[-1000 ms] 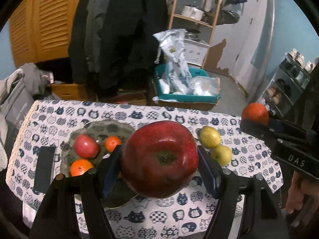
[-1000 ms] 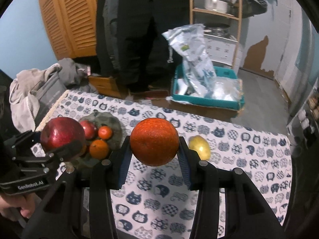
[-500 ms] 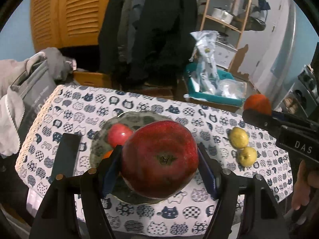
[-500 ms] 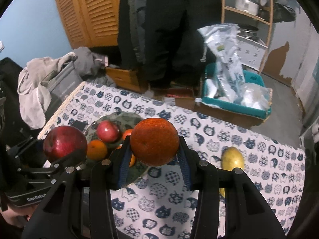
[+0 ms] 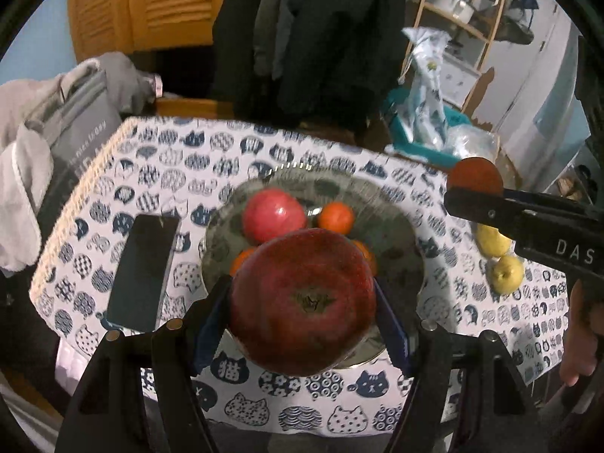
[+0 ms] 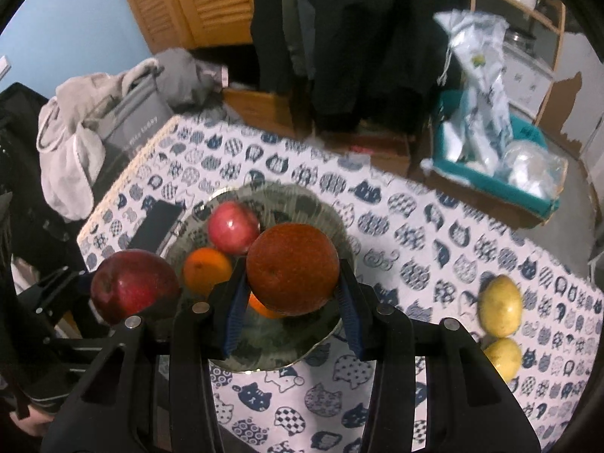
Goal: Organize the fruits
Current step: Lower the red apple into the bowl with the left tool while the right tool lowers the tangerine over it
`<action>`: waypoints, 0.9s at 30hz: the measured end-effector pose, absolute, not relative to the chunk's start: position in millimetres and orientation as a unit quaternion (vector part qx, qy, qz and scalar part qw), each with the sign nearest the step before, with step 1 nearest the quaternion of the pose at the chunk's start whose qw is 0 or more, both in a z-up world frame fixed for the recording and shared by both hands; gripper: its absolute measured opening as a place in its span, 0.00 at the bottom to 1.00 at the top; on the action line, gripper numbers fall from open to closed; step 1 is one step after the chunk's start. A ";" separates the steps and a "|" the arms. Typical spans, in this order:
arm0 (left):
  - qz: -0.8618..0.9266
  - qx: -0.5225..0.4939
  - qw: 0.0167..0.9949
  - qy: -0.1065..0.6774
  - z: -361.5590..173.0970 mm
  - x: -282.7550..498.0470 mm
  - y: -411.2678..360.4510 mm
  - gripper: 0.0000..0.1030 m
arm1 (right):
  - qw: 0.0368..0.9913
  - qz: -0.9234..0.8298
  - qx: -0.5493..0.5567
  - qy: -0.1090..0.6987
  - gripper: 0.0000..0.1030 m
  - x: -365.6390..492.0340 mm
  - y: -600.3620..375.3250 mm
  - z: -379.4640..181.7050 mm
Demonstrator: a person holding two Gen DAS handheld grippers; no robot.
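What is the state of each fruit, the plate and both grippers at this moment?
Left gripper: shut on large dark red apple, above plate.
Right gripper: shut on big orange.
Round glass plate: holds a pink-red apple and small tangerines.
Two yellow lemons: lying on the tablecloth, outside plate.

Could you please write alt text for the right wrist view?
The right gripper holds an orange above a glass plate of fruit on a cat-print tablecloth. At left, the left gripper holds a red apple; two lemons lie at right.
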State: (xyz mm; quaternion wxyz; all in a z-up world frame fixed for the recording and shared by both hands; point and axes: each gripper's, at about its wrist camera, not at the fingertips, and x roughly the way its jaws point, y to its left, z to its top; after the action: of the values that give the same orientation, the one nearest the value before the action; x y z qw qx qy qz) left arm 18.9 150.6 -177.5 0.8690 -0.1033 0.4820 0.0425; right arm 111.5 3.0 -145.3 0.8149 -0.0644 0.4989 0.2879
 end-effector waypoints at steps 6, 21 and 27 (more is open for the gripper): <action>0.036 -0.131 0.844 0.519 -209.4 24.8 157.3 0.71 | 0.798 0.282 -0.061 0.528 0.42 117.7 9.2 -177.3; 0.022 -0.131 0.810 0.571 -254.1 34.5 141.1 0.71 | 0.771 0.279 -0.080 0.566 0.42 118.9 13.6 -222.0; 0.023 -0.122 0.806 0.579 -260.5 38.8 136.5 0.70 | 0.770 0.280 -0.077 0.568 0.42 119.2 14.2 -225.0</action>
State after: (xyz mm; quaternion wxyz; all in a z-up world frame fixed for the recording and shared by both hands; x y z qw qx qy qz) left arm 38.8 136.5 -260.5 0.8061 -0.1217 0.5787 0.0230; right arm 119.2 14.2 -225.0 0.7702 -0.0773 0.5680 0.2796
